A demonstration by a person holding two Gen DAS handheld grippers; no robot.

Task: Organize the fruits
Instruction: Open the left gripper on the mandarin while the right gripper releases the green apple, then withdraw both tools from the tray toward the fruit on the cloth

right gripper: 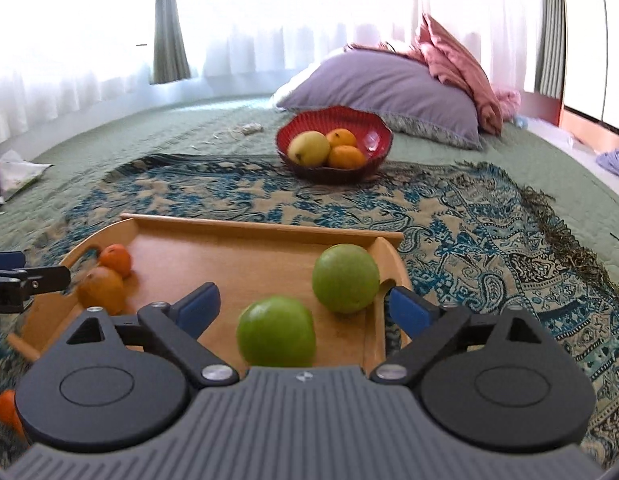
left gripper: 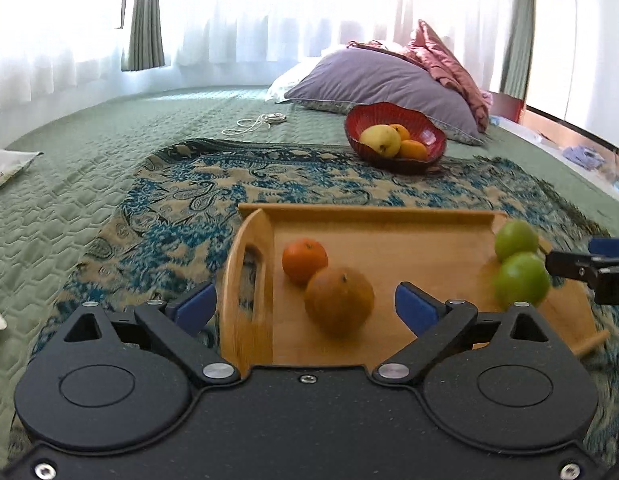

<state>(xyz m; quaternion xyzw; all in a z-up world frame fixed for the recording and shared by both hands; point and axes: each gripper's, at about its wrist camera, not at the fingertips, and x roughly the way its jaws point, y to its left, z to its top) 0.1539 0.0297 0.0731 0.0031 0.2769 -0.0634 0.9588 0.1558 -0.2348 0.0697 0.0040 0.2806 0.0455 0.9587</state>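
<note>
the wooden tray [left gripper: 381, 236] lies on the patterned blanket [left gripper: 181, 196]. the left gripper [left gripper: 305, 306] is spread wide, its jaws straddling the tray's left handle wall, with the brownish orange [left gripper: 339, 302] between the pads and touching neither. the small orange [left gripper: 304, 260] sits just behind it, touching. the right gripper [right gripper: 299, 306] is also spread wide at the tray's right end, the near green fruit [right gripper: 276, 332] between its jaws, not pinched. the far green fruit [right gripper: 345, 278] rests against the tray's right wall. beyond the tray, the red bowl [right gripper: 373, 126] holds a yellow fruit [right gripper: 308, 148] and two oranges [right gripper: 346, 156].
</note>
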